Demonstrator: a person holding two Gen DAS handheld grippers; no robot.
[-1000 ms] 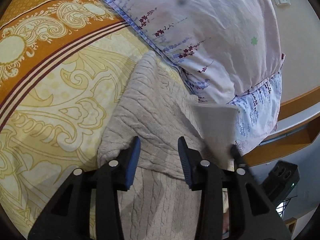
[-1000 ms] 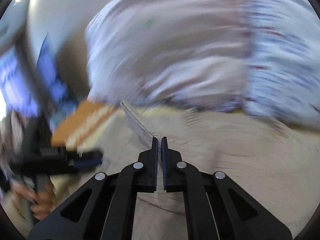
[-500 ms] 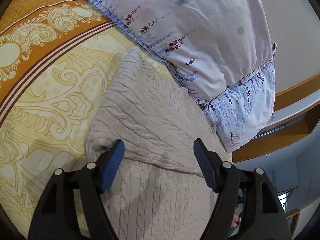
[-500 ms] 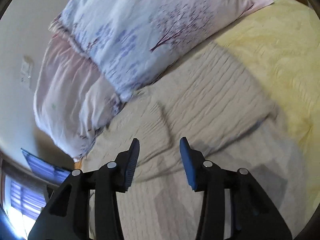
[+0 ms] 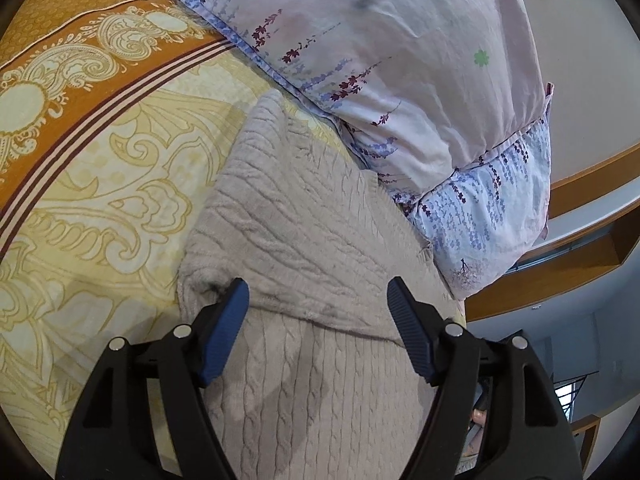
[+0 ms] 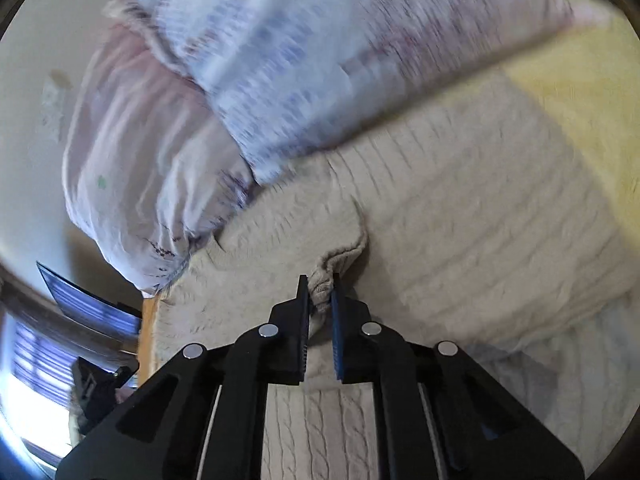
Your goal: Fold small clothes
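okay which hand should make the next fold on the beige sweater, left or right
Right, probably. The right tongs are shut on a bunched edge of the beige sweater, ready to pull it over. The left tongs hang open above the sweater, gripping nothing.

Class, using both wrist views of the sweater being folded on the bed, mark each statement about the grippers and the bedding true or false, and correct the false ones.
1. The right gripper is pinching a bunched bit of the knitted sweater. True.
2. The left gripper is clamped on the sweater. False: it is open, gripping nothing.
3. Floral pillows lie next to the sweater. True.
4. The bedsheet is plain blue. False: it is yellow and orange, patterned.
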